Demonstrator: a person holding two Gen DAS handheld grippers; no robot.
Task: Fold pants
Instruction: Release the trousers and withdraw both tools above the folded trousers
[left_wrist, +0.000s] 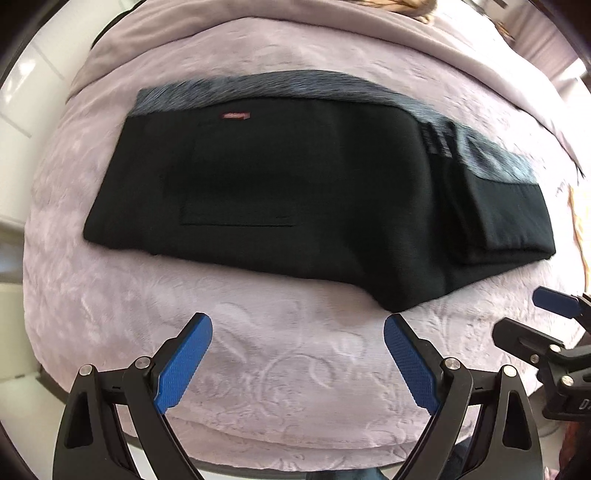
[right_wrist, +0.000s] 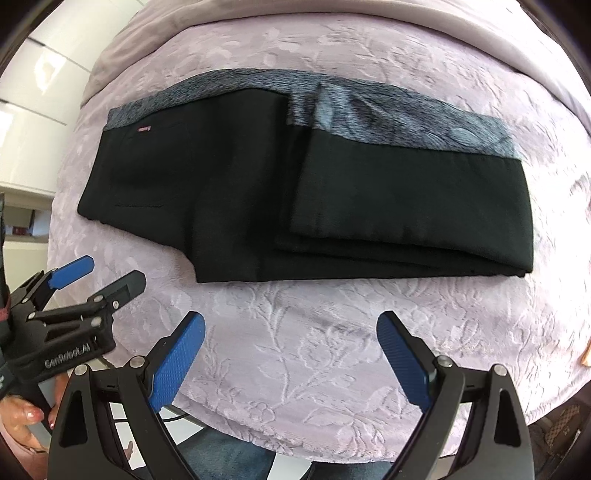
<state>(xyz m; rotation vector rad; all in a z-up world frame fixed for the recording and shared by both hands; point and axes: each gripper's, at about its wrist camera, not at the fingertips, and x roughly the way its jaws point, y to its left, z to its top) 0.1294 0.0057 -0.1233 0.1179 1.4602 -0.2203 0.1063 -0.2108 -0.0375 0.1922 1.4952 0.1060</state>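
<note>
One pair of black pants (right_wrist: 295, 192), its legs doubled back over the seat, lies flat on the lilac embossed blanket (right_wrist: 314, 350), so left gripper (left_wrist: 297, 354) and right gripper (right_wrist: 290, 350) hover near it, fingers wide, likely ready for another fold.

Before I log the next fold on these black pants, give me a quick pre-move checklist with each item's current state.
1. Left gripper open and empty: ok, jaws spread wide, nothing between them.
2. Right gripper open and empty: ok, same stance.
3. Both grippers clear of the pants: ok, each hovers over bare lilac blanket at the near side.
4. First fold in place: ok, the leg ends lie doubled back over the right part.
5. Cloth lying flat: ok, no bunching visible, though the far grey edge is blurred.
6. Layers lined up underneath: cannot tell, hidden by the top layer.
</note>
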